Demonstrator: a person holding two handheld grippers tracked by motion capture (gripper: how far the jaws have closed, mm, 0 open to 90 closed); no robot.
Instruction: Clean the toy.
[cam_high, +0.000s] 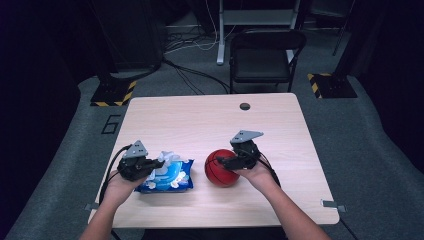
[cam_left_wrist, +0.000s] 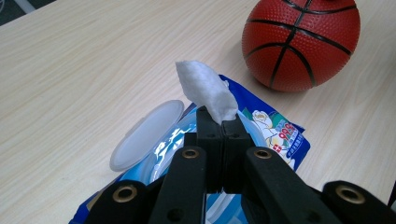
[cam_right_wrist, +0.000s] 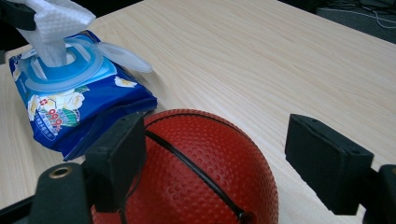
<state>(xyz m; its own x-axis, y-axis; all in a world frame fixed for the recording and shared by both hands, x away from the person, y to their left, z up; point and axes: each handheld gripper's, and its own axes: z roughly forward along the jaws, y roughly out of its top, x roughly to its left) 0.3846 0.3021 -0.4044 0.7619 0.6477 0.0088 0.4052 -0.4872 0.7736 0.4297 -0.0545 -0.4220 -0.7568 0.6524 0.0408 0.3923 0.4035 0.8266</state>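
Left tool (cam_left_wrist: 221, 123): jaws closed on a white wipe (cam_left_wrist: 205, 88) drawn up from the blue wipe pack (cam_high: 167, 176), near-left on the bench (cam_high: 210, 115).
Right tool (cam_right_wrist: 224, 154): jaws apart, straddling the red ball (cam_high: 220, 169) right of the pack; pad contact could not be judged.
Lid (cam_left_wrist: 144, 133): flipped open, lying flat.
Risk: the pack was not pinned, so it could lift with the wipe; a thin pinch could tear or slip.
Risk: a nudge could roll the ball.
Hidden: pack opening behind the left tool; the ball's underside.
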